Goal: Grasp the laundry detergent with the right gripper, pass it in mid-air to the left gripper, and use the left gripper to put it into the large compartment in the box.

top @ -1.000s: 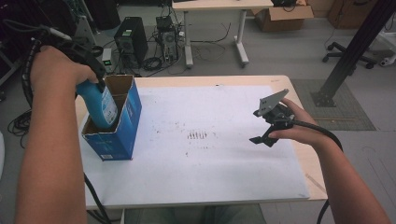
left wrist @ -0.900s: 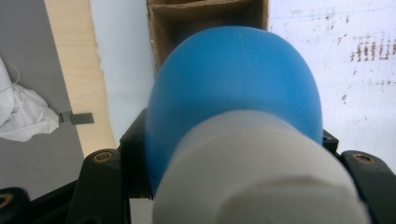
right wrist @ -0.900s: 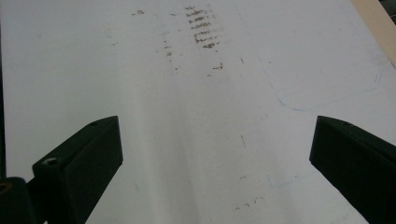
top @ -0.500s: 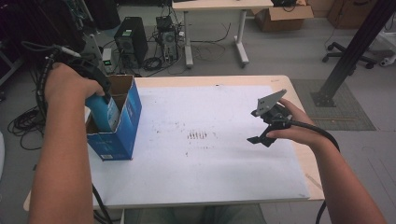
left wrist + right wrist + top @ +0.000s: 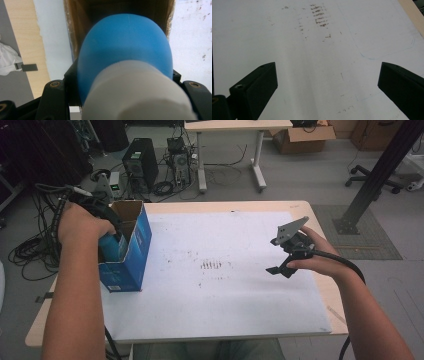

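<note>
From the high view, the left gripper (image 5: 107, 222) lowers a blue bottle (image 5: 112, 247) into the open blue box (image 5: 131, 255) at the table's left edge, probably packing it. Left gripper view: jaws pinch the bottle (image 5: 125, 47) by its white cap (image 5: 137, 92). Right gripper view: jaws spread wide over the white sheet (image 5: 317, 75), holding nothing, likely just waiting.

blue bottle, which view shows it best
The left gripper view: the blue bottle looms close between the left gripper's jaws, white cap nearest, over the open box. The high view gives a blue sliver behind the hand. The right gripper view faces the white sheet.
</note>
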{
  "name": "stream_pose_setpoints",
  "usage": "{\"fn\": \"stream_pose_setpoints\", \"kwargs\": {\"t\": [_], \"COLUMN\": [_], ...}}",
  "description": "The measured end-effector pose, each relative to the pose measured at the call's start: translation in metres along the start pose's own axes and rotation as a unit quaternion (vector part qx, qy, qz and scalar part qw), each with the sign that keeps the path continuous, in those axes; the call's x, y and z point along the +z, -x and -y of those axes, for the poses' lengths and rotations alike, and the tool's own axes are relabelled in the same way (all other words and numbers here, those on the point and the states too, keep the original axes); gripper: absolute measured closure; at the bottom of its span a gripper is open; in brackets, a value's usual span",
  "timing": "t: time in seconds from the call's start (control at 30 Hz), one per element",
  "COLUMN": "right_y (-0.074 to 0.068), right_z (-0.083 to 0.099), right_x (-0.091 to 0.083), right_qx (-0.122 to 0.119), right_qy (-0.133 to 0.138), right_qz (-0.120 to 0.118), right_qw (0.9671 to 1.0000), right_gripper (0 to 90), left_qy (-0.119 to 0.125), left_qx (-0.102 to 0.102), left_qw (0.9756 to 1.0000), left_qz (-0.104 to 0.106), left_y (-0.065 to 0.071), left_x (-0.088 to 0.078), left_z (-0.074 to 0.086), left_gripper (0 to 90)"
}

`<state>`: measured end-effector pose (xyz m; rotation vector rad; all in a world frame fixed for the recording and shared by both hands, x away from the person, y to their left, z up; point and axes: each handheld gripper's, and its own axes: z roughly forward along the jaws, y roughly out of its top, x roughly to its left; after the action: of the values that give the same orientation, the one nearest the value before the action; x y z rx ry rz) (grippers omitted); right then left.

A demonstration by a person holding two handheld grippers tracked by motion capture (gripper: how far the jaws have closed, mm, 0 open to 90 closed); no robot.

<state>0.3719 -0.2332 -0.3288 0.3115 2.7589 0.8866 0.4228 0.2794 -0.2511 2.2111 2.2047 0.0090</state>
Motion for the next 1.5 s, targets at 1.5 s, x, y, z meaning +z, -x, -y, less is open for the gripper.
{"fn": "stream_pose_setpoints", "kwargs": {"t": [1.5], "right_y": [0.001], "right_z": [0.005], "right_x": [0.004], "right_qx": [0.006], "right_qy": [0.005], "right_qz": [0.003], "right_qw": [1.0], "right_gripper": [2.8], "left_qy": [-0.017], "left_qx": [0.016], "left_qw": [0.9997], "left_qz": [-0.008], "left_y": [0.003], "left_x": [0.046], "left_z": [-0.001], "left_gripper": [38.3]}}
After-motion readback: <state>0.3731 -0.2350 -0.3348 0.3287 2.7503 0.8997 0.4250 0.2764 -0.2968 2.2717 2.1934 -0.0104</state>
